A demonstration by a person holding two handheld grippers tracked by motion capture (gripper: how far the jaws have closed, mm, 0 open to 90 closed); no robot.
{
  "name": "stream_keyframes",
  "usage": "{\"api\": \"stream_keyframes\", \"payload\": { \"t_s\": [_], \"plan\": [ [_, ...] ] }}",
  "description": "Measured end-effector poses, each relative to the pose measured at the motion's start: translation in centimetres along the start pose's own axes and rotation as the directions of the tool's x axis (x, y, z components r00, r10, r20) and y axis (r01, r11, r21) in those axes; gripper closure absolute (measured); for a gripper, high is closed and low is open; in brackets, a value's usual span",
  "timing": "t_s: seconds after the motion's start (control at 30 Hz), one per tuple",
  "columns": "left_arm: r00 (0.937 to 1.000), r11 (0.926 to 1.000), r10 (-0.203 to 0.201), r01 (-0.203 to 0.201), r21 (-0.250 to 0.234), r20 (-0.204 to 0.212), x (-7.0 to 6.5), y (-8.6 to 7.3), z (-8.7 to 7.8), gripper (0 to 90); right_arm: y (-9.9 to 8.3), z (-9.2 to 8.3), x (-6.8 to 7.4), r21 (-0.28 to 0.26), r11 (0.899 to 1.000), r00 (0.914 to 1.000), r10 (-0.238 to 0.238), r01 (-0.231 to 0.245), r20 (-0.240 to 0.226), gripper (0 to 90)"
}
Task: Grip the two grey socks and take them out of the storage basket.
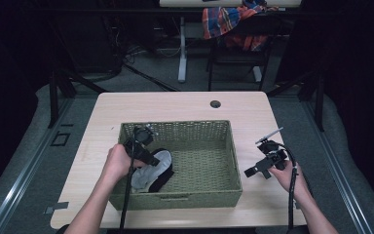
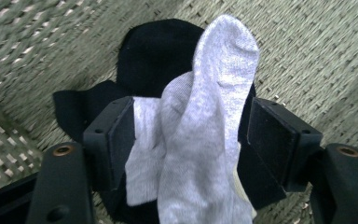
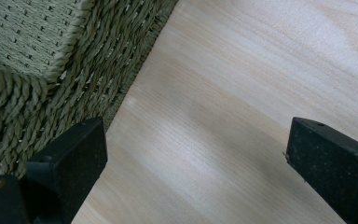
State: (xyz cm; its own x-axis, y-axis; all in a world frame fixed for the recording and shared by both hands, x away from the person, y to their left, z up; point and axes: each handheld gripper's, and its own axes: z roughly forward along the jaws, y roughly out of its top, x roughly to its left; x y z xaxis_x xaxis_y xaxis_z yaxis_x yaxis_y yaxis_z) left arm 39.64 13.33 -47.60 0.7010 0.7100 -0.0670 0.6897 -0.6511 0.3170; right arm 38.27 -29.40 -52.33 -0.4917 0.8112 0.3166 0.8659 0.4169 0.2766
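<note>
Table (image 1: pixel 185 105): left tool (image 2: pixel 191 135) spread around white sock (image 2: pixel 209 116) hiding black sock (image 2: pixel 158 51); right tool (image 3: pixel 196 158) spread.

My forearms are bare, no sleeves. My left hand-held gripper (image 1: pixel 152 159) is black, with a black cable hanging from its rear. Its jaws are flat matte blocks on rounded arms, each arm set with a brass-ringed hole. My right hand-held gripper (image 1: pixel 251 171) is black too, a grey plate on top, a cable looping behind.
</note>
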Motion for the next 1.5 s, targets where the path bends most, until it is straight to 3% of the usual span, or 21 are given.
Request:
{"api": "stream_keyframes", "payload": {
  "t_s": [0.03, 0.1, 0.13, 0.17, 0.27, 0.33, 0.43, 0.53, 0.57, 0.67, 0.77, 0.8, 0.93, 1.0, 1.03, 1.1, 1.27, 1.3, 1.4, 1.5],
  "plan": [
    [1.0, 1.0, 0.0, 0.0, -0.003, -0.001, 0.0, 0.1, 0.2, 32.7, 0.0, 0.1, 0.0, -0.011, 1.0, 0.9999, 0.012, -0.012, 0.01, 5.1],
    [1.0, 1.0, 0.0, 0.0, 0.0, -0.007, 0.1, 0.2, 0.4, 36.2, 0.1, 0.1, -0.2, 0.026, 1.0, 0.9999, -0.009, 0.009, 0.007, 5.2],
    [1.0, 0.9999, -0.005, 0.005, 0.011, -0.007, 0.2, 0.1, 0.8, 36.2, 0.0, 0.4, -0.1, 0.007, 1.0, 0.9999, 0.011, -0.011, 0.002, 5.2],
    [1.0, 0.9998, -0.005, 0.005, 0.019, -0.005, 0.3, 0.1, 1.0, 38.0, 0.1, 0.3, -0.2, 0.016, 1.0, 1.0, 0.003, -0.003, 0.003, 5.2],
    [1.0, 0.9998, 0.001, -0.001, 0.022, -0.004, 0.3, -0.1, 1.1, 47.5, 0.2, 0.2, -0.2, 0.037, 0.999, 0.9999, -0.016, 0.016, 0.001, 5.1],
    [1.0, 0.9999, 0.003, -0.003, 0.014, -0.005, 0.2, -0.2, 0.9, 52.6, 0.0, 0.3, 0.1, 0.0, 1.0, 0.9999, 0.011, -0.011, 0.008, 5.2],
    [0.9999, 0.9999, 0.012, -0.012, 0.009, -0.008, -0.1, -0.4, 0.9, 59.9, 0.1, -0.1, 0.1, 0.024, 1.0, 0.9998, -0.013, 0.013, 0.012, 5.2],
    [0.9998, 0.9996, 0.021, -0.021, 0.017, -0.003, -0.1, -0.5, 0.9, 67.6, 0.1, -0.1, 0.1, 0.017, 1.0, 0.9999, -0.007, 0.007, 0.013, 5.2],
    [0.9998, 0.9996, 0.021, -0.021, 0.017, 0.0, -0.2, -0.5, 0.9, 69.0, -0.1, 0.1, 0.2, -0.013, 1.0, 0.9998, 0.013, -0.013, 0.013, 5.2],
    [0.9995, 0.9994, 0.03, -0.03, 0.014, 0.006, -0.4, -0.6, 0.6, 75.1, 0.0, 0.0, 0.0, 0.006, 1.0, 1.0, 0.005, -0.005, 0.009, 5.2],
    [0.999, 0.9989, 0.043, -0.043, 0.018, 0.012, -0.6, -0.7, 0.0, 77.6, 0.0, 0.0, 0.0, 0.009, 1.0, 0.9999, -0.004, 0.004, 0.01, 5.2],
    [0.9991, 0.9991, 0.042, -0.042, 0.011, 0.01, -0.7, -0.7, -0.1, 77.9, 0.0, 0.1, 0.1, -0.008, 1.0, 0.9999, 0.013, -0.013, -0.004, 5.2],
    [0.9988, 0.999, 0.046, -0.046, -0.002, 0.018, -0.7, -0.8, -0.9, 78.1, -0.1, 0.2, 0.0, -0.01, 1.0, 0.9997, 0.021, -0.021, 0.012, 5.2],
    [0.9988, 0.9989, 0.043, -0.043, -0.018, 0.024, -0.6, -1.1, -1.7, 78.1, 0.1, 0.0, -0.2, 0.029, 1.0, 1.0, -0.005, 0.004, 0.008, 5.1],
    [0.9989, 0.999, 0.039, -0.038, -0.025, 0.027, -0.5, -1.1, -1.9, 78.1, 0.0, 0.2, -0.1, 0.003, 1.0, 0.9999, 0.016, -0.016, 0.002, 5.1],
    [0.9988, 0.9987, 0.035, -0.034, -0.039, 0.035, -0.4, -1.3, -2.4, 78.9, 0.1, 0.1, -0.2, 0.031, 0.999, 0.9999, -0.013, 0.013, 0.01, 5.1],
    [0.9989, 0.9974, 0.025, -0.022, -0.069, 0.04, -0.5, -1.5, -3.3, 80.8, 0.1, 0.0, -0.1, 0.019, 1.0, 0.9999, -0.003, 0.003, 0.011, 5.1],
    [0.9988, 0.9968, 0.025, -0.022, -0.077, 0.041, -0.5, -1.5, -3.6, 81.0, 0.0, 0.1, 0.0, -0.007, 1.0, 0.9997, 0.018, -0.018, 0.014, 5.1],
    [0.9988, 0.9946, 0.028, -0.023, -0.101, 0.04, -0.6, -1.6, -4.3, 82.3, 0.1, -0.2, -0.1, 0.022, 1.0, 0.9998, -0.013, 0.012, 0.014, 5.0],
    [0.9989, 0.9926, 0.032, -0.028, -0.118, 0.034, -0.5, -1.5, -4.9, 84.1, 0.0, -0.2, -0.2, 0.011, 1.0, 0.9999, 0.0, 0.0, 0.013, 5.0]
  ]
}}
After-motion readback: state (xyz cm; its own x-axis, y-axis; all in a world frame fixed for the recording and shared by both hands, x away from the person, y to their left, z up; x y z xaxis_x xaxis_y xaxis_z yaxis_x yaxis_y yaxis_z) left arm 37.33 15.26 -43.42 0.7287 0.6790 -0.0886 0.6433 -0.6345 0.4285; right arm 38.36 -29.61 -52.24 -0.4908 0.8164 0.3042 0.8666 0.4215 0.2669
